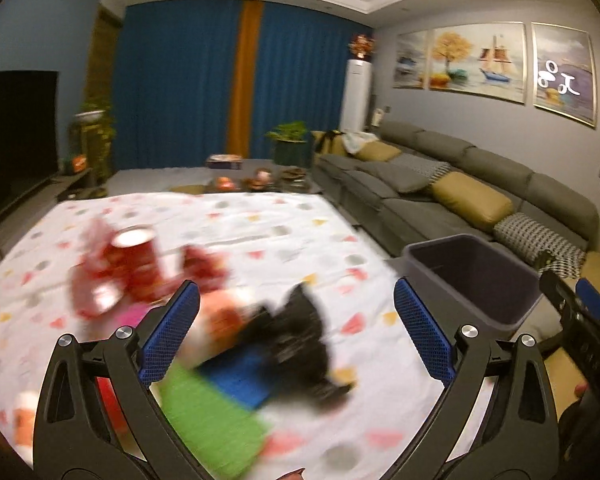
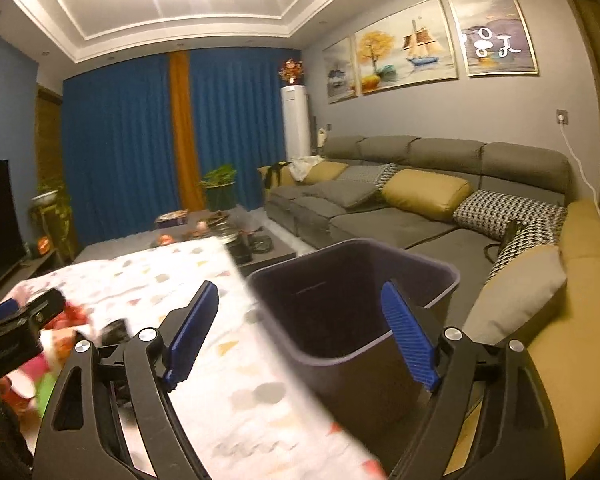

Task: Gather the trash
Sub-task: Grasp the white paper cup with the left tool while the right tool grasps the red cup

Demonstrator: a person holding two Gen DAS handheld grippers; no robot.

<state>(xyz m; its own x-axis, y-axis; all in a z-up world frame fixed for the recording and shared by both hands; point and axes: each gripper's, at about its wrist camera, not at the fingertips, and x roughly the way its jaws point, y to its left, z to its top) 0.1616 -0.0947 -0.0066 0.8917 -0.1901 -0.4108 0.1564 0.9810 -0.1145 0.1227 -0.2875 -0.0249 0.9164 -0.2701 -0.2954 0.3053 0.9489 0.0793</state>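
Trash (image 1: 236, 344) lay heaped on the patterned tablecloth (image 1: 284, 224), blurred in the left wrist view: a red can (image 1: 134, 264) stood toward the far left of the pile, with a black crumpled piece (image 1: 300, 332), a blue item (image 1: 240, 376) and a green sheet (image 1: 208, 416) nearer the camera. The left gripper (image 1: 296, 336) hung above this heap with its blue-padded fingers (image 1: 168, 340) spread wide, holding nothing. A dark bin (image 1: 476, 276) stood off the table's right edge, beside the grey sofa (image 1: 440, 184).

From the right wrist view, the right gripper (image 2: 300, 336) was likewise spread apart and empty, poised over the near rim of the bin (image 2: 352, 280), which sat between the table edge and the sofa (image 2: 380, 216). The trash (image 2: 56, 344) showed at the far left on the tablecloth (image 2: 204, 304), partly hidden behind the left gripper (image 2: 16, 332).
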